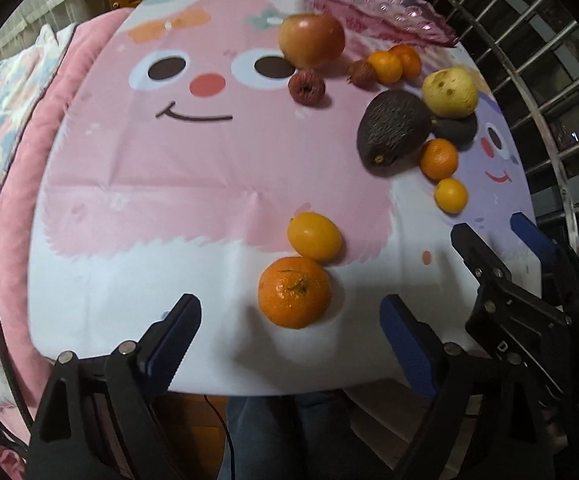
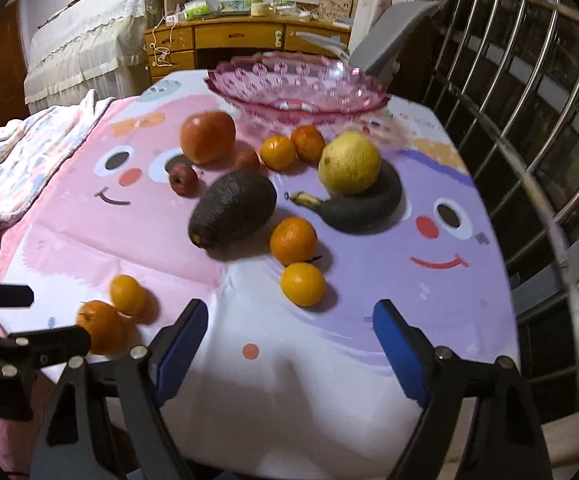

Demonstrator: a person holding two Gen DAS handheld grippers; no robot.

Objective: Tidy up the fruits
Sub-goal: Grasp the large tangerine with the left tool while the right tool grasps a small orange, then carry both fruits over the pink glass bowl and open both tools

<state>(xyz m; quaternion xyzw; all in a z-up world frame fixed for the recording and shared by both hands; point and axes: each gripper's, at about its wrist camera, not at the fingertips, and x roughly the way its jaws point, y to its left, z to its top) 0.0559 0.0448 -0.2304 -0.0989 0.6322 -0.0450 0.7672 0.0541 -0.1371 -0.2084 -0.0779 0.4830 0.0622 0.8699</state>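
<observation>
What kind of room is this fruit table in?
Probably a bedroom at home: a wooden desk with drawers stands behind the table, a pink quilt lies beside it, and a barred window grille runs along one side.

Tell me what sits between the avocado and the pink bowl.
In the right wrist view, the big red apple and a small dark red fruit sit between the avocado and the pink bowl.

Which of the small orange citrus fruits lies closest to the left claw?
The round orange mandarin with the green stem scar, just ahead of the open left claw. An oval yellow-orange kumquat touches its far side; the other citrus fruits lie farther away by the dark avocado.
</observation>
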